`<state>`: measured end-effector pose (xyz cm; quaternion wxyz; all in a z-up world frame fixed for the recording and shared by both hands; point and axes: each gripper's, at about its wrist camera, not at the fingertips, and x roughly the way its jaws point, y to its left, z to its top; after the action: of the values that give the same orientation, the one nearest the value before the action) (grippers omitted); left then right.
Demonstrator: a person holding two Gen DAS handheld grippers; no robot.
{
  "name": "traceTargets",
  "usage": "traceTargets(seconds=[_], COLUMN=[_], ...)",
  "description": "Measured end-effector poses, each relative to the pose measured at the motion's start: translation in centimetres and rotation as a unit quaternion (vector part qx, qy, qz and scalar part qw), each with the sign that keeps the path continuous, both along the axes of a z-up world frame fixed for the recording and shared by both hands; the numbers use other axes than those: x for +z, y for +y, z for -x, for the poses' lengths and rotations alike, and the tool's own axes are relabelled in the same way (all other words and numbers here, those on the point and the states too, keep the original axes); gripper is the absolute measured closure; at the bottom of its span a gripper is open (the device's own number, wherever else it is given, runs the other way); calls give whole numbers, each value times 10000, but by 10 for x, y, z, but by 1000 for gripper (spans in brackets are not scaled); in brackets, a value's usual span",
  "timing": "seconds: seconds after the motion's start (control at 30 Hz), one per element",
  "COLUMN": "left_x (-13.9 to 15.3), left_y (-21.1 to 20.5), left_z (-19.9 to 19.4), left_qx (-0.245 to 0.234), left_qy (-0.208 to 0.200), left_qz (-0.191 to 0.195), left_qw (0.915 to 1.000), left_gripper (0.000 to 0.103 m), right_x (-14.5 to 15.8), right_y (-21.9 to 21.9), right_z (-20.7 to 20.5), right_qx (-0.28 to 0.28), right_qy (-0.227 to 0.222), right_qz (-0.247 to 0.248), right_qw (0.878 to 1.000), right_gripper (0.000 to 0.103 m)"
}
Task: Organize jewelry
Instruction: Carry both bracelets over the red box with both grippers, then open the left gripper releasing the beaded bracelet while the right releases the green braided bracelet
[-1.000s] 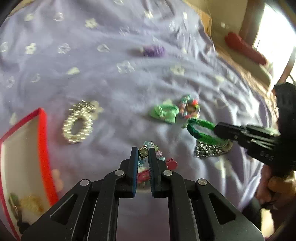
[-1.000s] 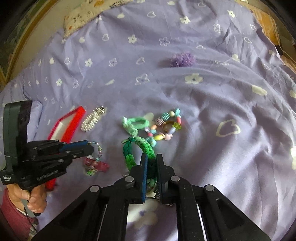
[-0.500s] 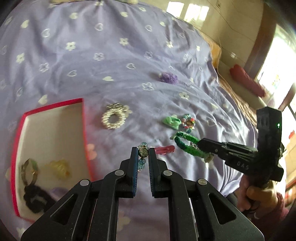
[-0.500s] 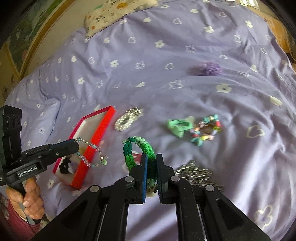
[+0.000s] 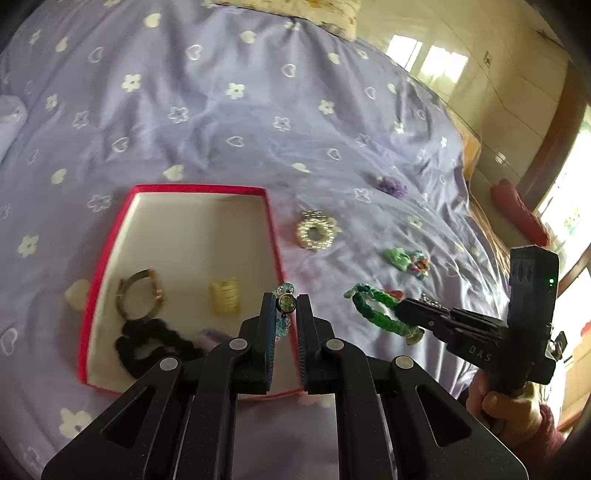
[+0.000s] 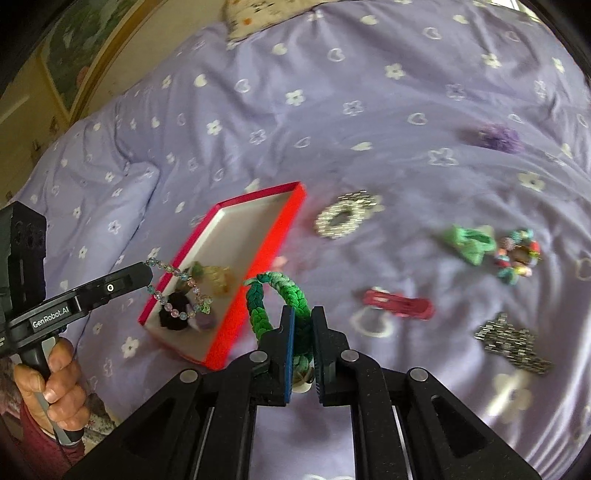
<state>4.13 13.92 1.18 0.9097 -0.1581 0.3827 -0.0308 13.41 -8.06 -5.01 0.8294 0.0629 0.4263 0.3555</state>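
Far half of the red box (image 5: 271, 236) is bare, easy drop zone. Near end's crowded: black scrunchie (image 5: 147, 345), gold cuff (image 5: 225, 297).

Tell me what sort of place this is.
Most likely a bedroom: the jewelry lies on a lilac bedspread printed with flowers and hearts, a pillow sits at its far end, and a framed picture hangs beside it.

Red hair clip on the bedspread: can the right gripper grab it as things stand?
Probably not yet. The way to the red hair clip is free, but the right gripper is shut on the green braided bracelet; that needs dropping first.
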Motion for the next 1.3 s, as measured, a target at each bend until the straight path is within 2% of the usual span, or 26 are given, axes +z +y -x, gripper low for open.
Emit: traceTargets(seconds=[0.63,0.87,1.3], left_x=[-28,-52,-93], left_y=[71,97,114], left_z=[13,1,-11], left_qx=[739,998,1213], left_qy=[151,373,807], left_qz=[242,307,232], left_qw=[9969,9938,9891], left_gripper=[94,94,94], right_x=[-7,-24,-46], right_y=[99,131,160], right_z=[6,-6,-16], right_qx=[702,783,886], right_qy=[123,207,182], right_qz=[-43,215,701], right_qw=[9975,9965,9934], right_gripper=[95,95,95])
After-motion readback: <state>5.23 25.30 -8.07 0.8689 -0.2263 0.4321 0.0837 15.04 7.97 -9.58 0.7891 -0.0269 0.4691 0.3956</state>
